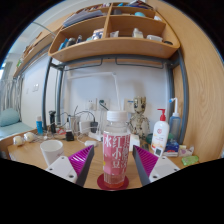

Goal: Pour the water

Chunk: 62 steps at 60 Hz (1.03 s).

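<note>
While the bottle [116,150] stands upright on a red coaster [113,182], cap upward, the gripper [113,165] holds it, both pads [83,161] pressing its sides; a pink cup [51,152] sits left of it.

- The claw [115,165] points forward and sits level, its two fingers rising from below.
- Each finger carries a magenta pad [83,161] on its inner face.
- The fingers stand spread, with a clear water bottle [116,148] between them; whether the pads press its sides cannot be told.
</note>
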### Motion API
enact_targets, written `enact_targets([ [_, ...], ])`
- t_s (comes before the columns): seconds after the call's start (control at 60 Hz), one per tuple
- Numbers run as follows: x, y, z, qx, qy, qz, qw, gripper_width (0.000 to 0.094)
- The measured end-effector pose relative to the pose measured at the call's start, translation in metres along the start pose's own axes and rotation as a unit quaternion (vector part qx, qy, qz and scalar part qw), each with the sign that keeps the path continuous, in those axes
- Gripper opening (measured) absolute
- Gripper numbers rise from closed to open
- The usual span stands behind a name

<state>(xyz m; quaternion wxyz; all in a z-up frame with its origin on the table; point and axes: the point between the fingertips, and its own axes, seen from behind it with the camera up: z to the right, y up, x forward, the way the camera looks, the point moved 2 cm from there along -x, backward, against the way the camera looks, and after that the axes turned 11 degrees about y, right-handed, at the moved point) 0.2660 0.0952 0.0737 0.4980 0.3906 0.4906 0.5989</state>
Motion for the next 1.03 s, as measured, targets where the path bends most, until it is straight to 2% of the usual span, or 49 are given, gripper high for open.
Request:
enact_targets([
  [0.017,-0.004,0.0,-0.001,0.001,0.002,-0.001,1.0,0.0852],
  [0.05,-0.013,0.001,-0.003,0.004,0.004,-0.002,1.0,0.0874],
  [0.283,-0.095,0.005,-0.025,0.05,-0.024,0.005,0.998,0.0859],
  [0.517,-0.15,0.0,-0.038,0.045,-0.092,-0.018,0.995,0.0862],
  [0.717,-0.171,-0.002,-0.052,0.048,-0.087,-0.017,0.995,0.0861],
  [1.033,-0.195,0.004,-0.042,0.038,-0.117,-0.006,0.992,0.0859],
])
